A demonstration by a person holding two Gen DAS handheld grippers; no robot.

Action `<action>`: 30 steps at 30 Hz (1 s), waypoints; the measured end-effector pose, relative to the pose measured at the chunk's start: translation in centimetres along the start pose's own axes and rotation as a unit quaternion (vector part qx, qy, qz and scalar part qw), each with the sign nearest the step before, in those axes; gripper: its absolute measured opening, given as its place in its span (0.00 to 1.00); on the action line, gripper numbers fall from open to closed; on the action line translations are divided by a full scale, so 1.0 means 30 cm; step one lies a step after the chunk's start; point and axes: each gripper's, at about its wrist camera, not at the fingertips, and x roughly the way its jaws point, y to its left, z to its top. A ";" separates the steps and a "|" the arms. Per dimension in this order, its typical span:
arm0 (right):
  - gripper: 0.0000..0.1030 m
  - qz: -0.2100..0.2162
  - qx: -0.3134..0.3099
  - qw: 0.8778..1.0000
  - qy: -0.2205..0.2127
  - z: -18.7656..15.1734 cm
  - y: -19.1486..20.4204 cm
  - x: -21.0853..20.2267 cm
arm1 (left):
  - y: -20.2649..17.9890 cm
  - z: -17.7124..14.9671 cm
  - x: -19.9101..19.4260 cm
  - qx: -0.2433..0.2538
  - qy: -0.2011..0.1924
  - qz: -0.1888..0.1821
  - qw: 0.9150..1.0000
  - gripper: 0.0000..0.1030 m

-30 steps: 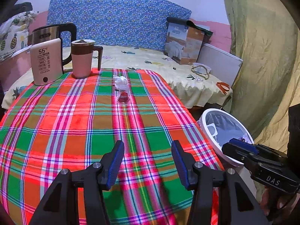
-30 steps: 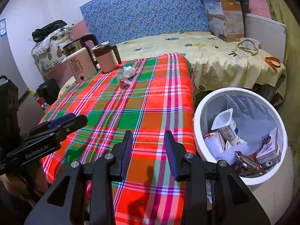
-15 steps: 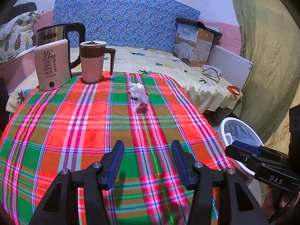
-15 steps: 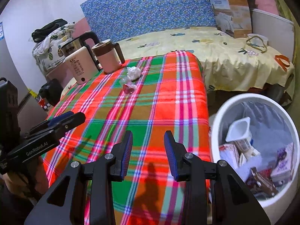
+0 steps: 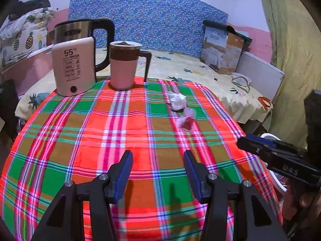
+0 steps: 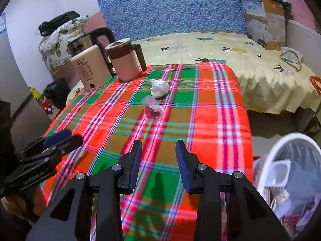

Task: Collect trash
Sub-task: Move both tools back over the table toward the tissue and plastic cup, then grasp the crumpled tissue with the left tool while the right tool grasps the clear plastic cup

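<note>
Hovering over the plaid tablecloth (image 6: 220, 108), your right gripper (image 6: 158, 156) and left gripper (image 5: 158, 167) were both spread and empty. The crumpled tissue (image 6: 159, 88) and clear plastic cup (image 6: 151, 108) lay touching each other, well ahead of both; the white bin (image 6: 266, 160) stood at your right.

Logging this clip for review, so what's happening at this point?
A person holds a two-finger gripper in each hand over a table with a plaid cloth. Both the left gripper and right gripper are open and empty. Two bits of trash still lie on the cloth: a crumpled white tissue and, just in front of it, a small clear plastic cup tipped on its side. The white bin, off the table's right edge, already holds several discarded packages. The kettle and mug stand untouched at the far side.
</note>
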 end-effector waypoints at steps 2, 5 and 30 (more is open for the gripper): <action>0.36 -0.001 -0.004 1.000 0.004 0.017 0.012 0.028 | 0.025 0.002 0.005 -0.002 0.000 0.002 1.000 0.51; 0.36 -0.005 -0.013 1.000 0.009 0.046 0.034 0.078 | 0.059 0.002 0.012 -0.005 0.002 0.003 1.000 0.50; 0.31 -0.011 0.009 1.000 0.017 0.118 0.020 0.191 | 0.104 0.085 0.114 0.004 0.007 -0.014 1.000 0.51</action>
